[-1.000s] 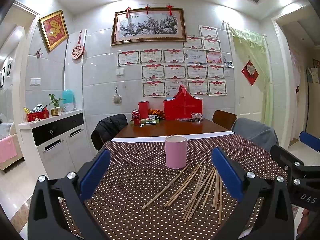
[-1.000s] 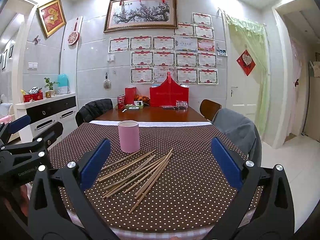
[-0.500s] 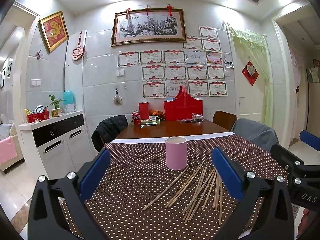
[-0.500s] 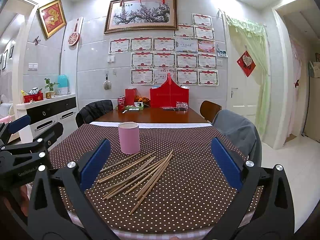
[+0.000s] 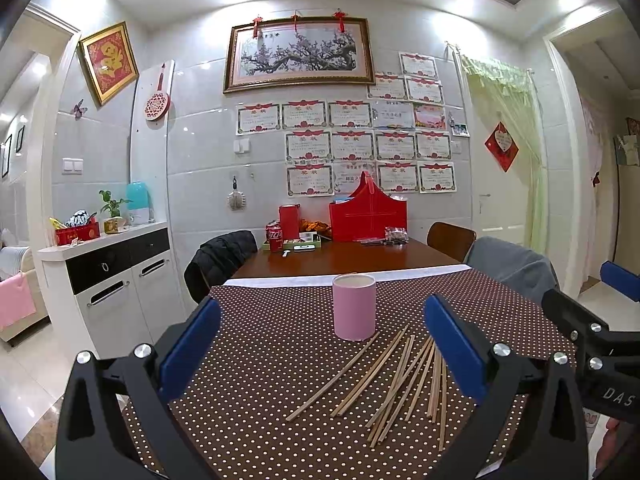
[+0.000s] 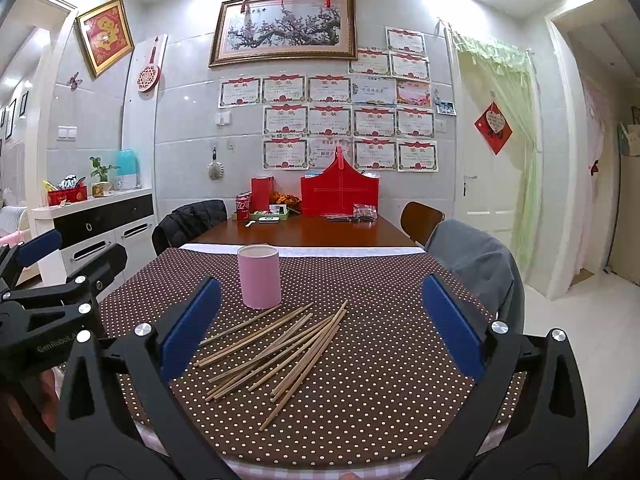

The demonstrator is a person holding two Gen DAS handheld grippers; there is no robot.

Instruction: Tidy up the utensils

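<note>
Several wooden chopsticks lie scattered on the brown dotted tablecloth. Just behind them stands an upright pink cup. My left gripper hovers open above the near table edge, with nothing between its blue pads. My right gripper is open too, held over the near edge in front of the chopsticks. Each gripper shows at the side of the other's view.
Beyond the cloth the bare wooden table carries a red box, a can and small items. Chairs with jackets flank the table. A white cabinet stands at the left.
</note>
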